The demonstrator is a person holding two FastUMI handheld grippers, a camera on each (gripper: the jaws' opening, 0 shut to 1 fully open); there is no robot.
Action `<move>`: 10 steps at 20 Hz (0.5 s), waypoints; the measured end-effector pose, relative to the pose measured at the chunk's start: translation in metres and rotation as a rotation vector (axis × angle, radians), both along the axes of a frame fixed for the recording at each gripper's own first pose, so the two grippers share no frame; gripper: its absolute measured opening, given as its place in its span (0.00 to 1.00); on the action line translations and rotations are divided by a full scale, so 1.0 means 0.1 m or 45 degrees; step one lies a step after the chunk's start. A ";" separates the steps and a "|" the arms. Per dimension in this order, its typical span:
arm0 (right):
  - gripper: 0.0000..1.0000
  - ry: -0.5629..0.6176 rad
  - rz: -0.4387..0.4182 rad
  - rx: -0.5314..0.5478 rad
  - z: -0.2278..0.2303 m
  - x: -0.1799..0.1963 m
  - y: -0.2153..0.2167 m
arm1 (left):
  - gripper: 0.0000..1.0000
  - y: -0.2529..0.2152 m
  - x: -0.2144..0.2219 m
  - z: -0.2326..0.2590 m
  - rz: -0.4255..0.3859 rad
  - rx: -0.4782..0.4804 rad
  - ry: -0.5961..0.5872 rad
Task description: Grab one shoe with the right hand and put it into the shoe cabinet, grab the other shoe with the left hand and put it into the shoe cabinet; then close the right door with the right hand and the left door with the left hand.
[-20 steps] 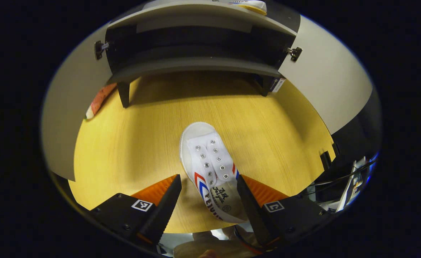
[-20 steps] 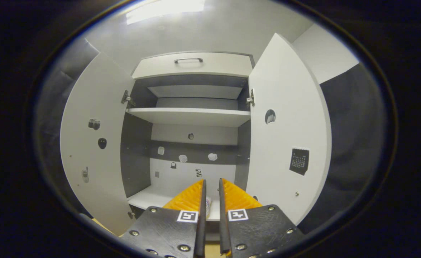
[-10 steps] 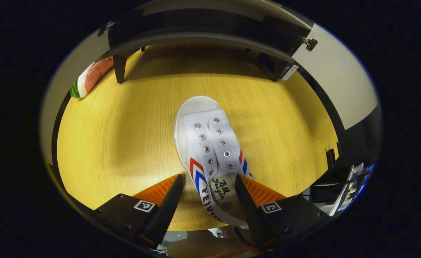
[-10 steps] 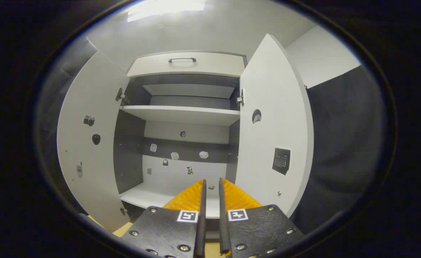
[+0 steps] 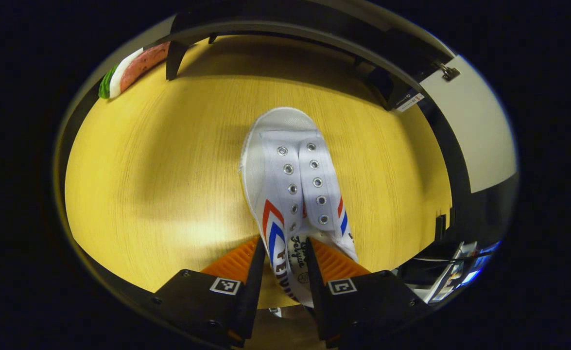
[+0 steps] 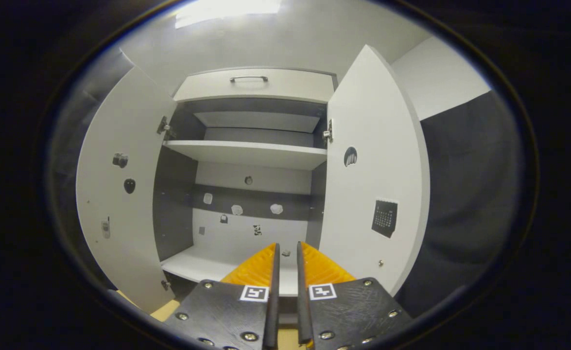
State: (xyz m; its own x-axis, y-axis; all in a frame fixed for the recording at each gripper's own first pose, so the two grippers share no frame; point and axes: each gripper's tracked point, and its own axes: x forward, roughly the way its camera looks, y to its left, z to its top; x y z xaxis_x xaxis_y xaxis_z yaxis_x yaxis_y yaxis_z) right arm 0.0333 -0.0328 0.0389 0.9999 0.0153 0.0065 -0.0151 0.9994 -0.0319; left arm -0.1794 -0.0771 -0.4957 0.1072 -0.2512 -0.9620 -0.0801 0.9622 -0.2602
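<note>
In the left gripper view, the left hand-held gripper (image 5: 282,265) has its two fingers closed against the heel end of the white shoe (image 5: 295,189), which lies at frame centre on the yellow wooden surface (image 5: 159,170), toe toward the shoe cabinet (image 5: 324,36) at the top, ready to go straight in. In the right gripper view, the right hand-held gripper (image 6: 285,272) is nearly closed and holds nothing, facing the open right door (image 6: 377,180) at right of centre, probably for closing it later.

A watermelon-slice toy (image 5: 129,69) lies at the wooden counter's (image 5: 168,170) far left edge; cables and clutter (image 5: 453,272) sit beyond its right edge.
</note>
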 end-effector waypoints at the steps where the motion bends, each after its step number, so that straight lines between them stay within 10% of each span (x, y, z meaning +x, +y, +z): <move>1: 0.18 0.004 0.007 0.005 0.00 0.00 0.02 | 0.51 0.02 0.02 0.00 0.027 -0.006 0.010; 4: 0.21 0.012 0.023 0.008 -0.03 0.01 0.05 | 0.27 0.07 0.02 -0.01 0.159 -0.061 0.043; 6: 0.35 0.015 0.051 0.014 -0.04 0.01 0.11 | 0.19 0.08 0.03 0.01 0.203 -0.101 0.032; 7: 0.60 0.015 0.059 0.019 -0.04 0.02 0.13 | 0.16 0.09 0.05 0.03 0.227 -0.106 0.028; 10: 0.73 0.021 0.064 0.019 -0.07 0.03 0.14 | 0.03 0.11 0.05 0.04 0.199 -0.093 0.005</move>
